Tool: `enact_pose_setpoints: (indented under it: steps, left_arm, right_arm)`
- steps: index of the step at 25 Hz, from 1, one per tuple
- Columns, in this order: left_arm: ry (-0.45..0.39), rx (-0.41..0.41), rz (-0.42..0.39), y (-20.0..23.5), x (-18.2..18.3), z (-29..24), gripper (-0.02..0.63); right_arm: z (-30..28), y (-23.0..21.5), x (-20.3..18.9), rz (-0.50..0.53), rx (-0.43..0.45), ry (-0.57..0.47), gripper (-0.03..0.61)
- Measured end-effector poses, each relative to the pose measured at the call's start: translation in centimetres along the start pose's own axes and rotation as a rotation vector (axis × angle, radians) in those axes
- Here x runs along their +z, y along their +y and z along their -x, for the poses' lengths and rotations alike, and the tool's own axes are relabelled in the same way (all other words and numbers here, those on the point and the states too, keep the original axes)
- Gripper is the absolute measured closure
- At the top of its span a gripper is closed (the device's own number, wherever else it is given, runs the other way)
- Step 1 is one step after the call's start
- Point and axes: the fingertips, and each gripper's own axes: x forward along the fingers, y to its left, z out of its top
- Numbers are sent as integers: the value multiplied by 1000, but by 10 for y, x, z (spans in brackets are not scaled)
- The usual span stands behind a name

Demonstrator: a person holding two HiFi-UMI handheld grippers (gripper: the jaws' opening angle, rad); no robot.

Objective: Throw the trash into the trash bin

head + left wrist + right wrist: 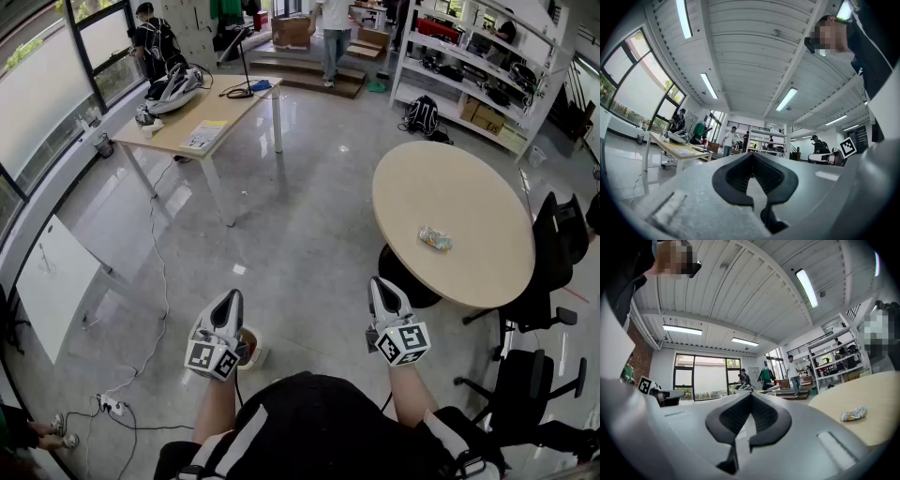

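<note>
Head view: trash (434, 238) was noted lying on the round bench (469, 178), ahead of the right hand-held gripper (380, 286).
Left gripper view: the left hand-held gripper (752, 161) was seen narrow, jaws together, empty.
Right gripper view: jaws were likewise found together, nothing held.

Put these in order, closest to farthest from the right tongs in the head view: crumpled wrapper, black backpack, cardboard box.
From the right tongs:
1. the crumpled wrapper, on the round table, just ahead and to the right.
2. the black backpack, on the floor by the shelves, beyond the table.
3. the cardboard box, above the steps at the room's far end.
</note>
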Motion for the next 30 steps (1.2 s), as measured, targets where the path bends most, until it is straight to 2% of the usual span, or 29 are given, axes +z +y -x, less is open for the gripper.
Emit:
enact_pose_setpoints:
  steps: [8, 15, 25, 30]
  left_arm:
    - [17, 8, 26, -7, -12, -4, 614]
    - [29, -29, 25, -24, -13, -14, 614]
    - [47, -161, 45, -94, -31, -48, 614]
    - [56, -259, 55, -139, -42, -72, 614]
  right_arm:
    - [8, -15, -1, 8, -16, 22, 575]
    - [24, -25, 5, -6, -31, 3, 575]
    - [90, -72, 19, -8, -150, -50, 574]
    - [139, -101, 24, 8, -249, -58, 572]
